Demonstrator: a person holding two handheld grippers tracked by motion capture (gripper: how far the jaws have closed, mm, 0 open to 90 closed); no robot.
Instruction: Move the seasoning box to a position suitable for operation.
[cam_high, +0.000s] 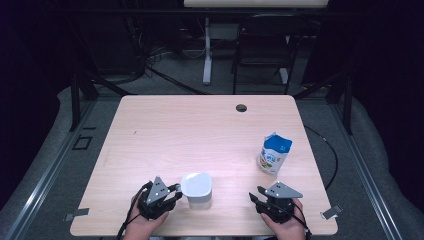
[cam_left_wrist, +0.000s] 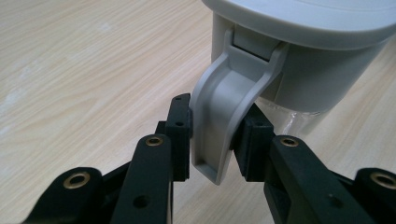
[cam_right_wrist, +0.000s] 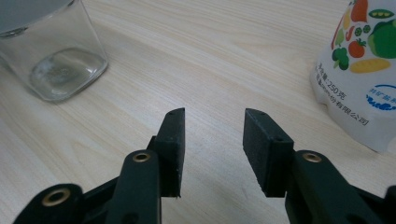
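L gripper (cam_left_wrist: 212, 140) jaws clamp the jar's (cam_high: 197, 190) grey lid latch (cam_left_wrist: 229, 112); latch hangs down, pointing at L gripper. Jar upright, axis vertical, near worktop (cam_high: 200, 130) front edge, centre. R gripper (cam_right_wrist: 212, 140) wide, holding nothing, near front right corner. Pouch (cam_high: 274, 154) upright by right edge.

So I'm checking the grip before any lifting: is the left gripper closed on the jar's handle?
Yes, in the left gripper view the left gripper has both jaws pressed against the grey handle of the jar.

Dim surroundings, soft glare on table (cam_high: 150, 130)
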